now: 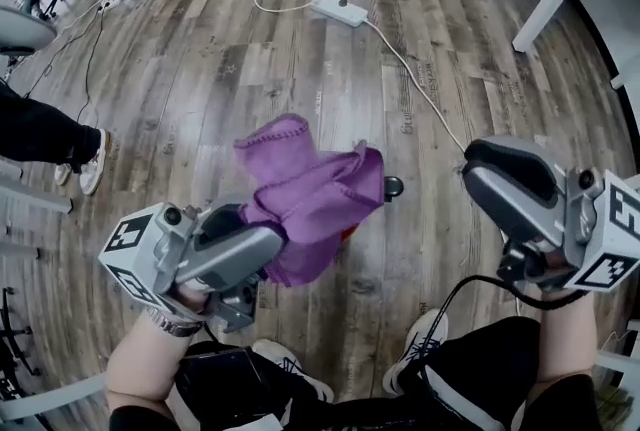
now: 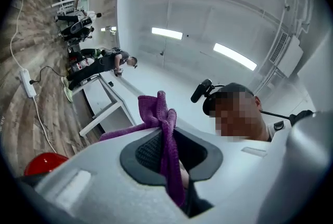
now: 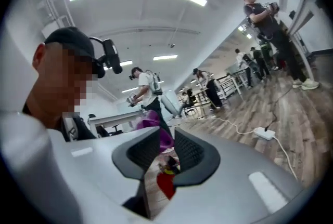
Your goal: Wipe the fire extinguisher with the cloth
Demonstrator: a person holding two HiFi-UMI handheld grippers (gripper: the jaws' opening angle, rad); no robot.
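Your L gripper [image 1: 268,241] is pinching the cloth [image 1: 310,189] aloft, R gripper [image 1: 500,181] is hanging w/ jaws apart & empty, and the extinguisher [image 3: 165,185] is standing on the floor [image 1: 300,49] below the cloth, so you're prob. between wipes, needing to lower cloth onto its body.

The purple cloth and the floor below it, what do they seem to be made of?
The cloth looks like soft, matte microfibre or terry: fuzzy nap, limp folds. The floor shows grey-brown planks with grain and seams, low sheen; wood or wood-look laminate, I cannot tell which.
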